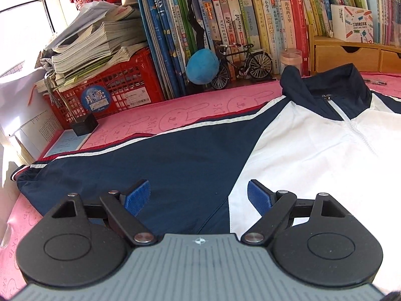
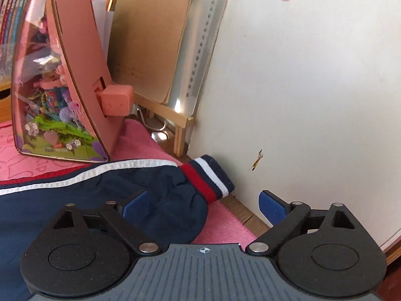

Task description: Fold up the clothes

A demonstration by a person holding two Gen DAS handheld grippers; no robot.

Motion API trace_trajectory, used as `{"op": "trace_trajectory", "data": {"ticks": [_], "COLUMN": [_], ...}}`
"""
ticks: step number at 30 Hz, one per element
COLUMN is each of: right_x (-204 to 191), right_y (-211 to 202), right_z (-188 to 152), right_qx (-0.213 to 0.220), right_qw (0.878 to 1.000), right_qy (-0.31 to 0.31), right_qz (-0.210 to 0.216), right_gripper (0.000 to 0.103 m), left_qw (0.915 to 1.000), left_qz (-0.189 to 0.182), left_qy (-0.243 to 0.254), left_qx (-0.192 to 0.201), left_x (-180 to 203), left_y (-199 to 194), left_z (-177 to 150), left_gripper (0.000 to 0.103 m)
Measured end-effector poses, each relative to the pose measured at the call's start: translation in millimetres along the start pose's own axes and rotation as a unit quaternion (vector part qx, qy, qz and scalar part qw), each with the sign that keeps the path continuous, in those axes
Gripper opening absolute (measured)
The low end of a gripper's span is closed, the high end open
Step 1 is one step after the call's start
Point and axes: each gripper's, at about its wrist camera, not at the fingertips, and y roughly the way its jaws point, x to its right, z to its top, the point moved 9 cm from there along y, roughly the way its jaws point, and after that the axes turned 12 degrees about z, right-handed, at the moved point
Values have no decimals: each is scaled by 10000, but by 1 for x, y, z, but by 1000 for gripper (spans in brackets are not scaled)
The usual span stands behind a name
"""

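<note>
A: Left gripper [image 1: 199,195], jaws spread and empty, hovers over the jacket [image 1: 288,155], which lies flat on the pink cloth [image 1: 175,115], sleeve [image 1: 125,160] outstretched.

B: Right gripper [image 2: 204,207], equally agape, hangs beside the striped cuff [image 2: 209,178] (only this view shows it). Probably unfolded, or spread again; hem unseen.

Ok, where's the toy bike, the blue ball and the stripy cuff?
toy bike [image 1: 241,62], left wrist view, on its frame.
blue ball [image 1: 201,66], left wrist view, on its round middle.
stripy cuff [image 2: 209,176], right wrist view, on the red band.
</note>
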Motion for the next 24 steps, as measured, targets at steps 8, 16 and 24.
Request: {"op": "trace_trajectory", "data": {"ticks": [8, 16, 24], "right_x": [-233, -476, -514], "right_y": [-130, -148, -34], "right_z": [-4, -82, -24], "right_qx": [123, -737, -414], "right_qw": [8984, 8067, 8740], "right_qy": [-1381, -2890, -2103], "right_qz": [4168, 5101, 4362], "right_gripper": [98, 48, 59], "left_qw": [9899, 9843, 9951], "left_qz": [-1193, -1305, -813], "left_qy": [396, 1064, 460], "left_qx": [648, 530, 335], "left_x": [54, 114, 112], "left_y": [-13, 47, 131], "left_z": [25, 37, 79], "left_gripper": [86, 84, 94]}}
